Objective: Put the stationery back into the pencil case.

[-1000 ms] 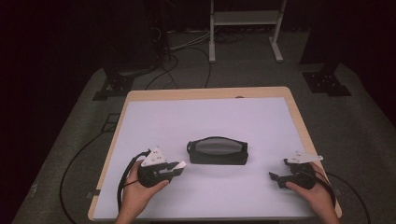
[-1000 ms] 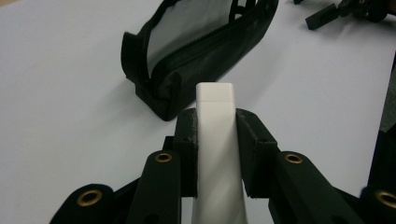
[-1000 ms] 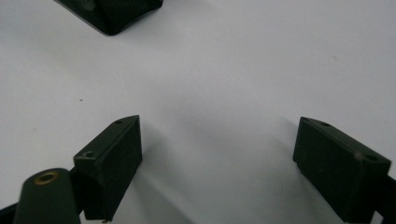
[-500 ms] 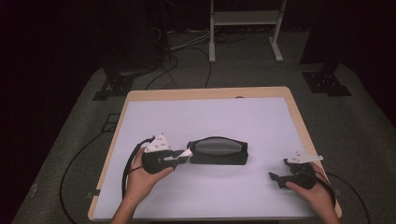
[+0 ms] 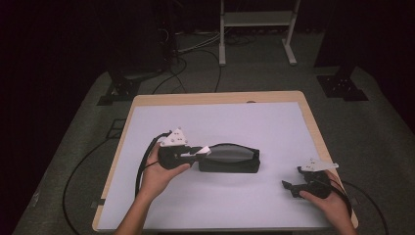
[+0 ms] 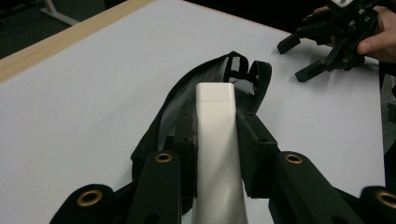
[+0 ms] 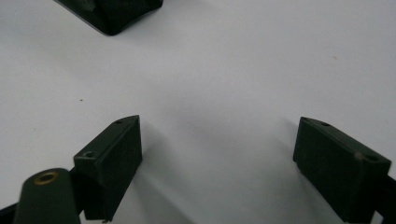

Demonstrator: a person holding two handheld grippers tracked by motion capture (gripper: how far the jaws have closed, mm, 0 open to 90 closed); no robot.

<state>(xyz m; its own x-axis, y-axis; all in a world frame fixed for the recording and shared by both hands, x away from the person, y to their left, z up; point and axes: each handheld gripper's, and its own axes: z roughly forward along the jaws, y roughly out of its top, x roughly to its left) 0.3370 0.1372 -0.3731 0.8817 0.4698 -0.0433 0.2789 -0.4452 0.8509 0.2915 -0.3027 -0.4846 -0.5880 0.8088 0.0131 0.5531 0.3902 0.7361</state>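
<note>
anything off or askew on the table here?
Nothing stands out. The black pouch lies flat mid-table with its top gaping open; the left gripper holds a white tube over that opening. The right gripper rests open on the white table.

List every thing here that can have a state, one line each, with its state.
Left gripper: shut on the white tube, held over the pouch.
White tube: clamped between the jaws, its end at the pouch's mouth.
Black pouch: lying on the table, open at the top.
Right gripper: open, nothing between its jaws, low over the table.
Table: white top, wooden rim.
</note>
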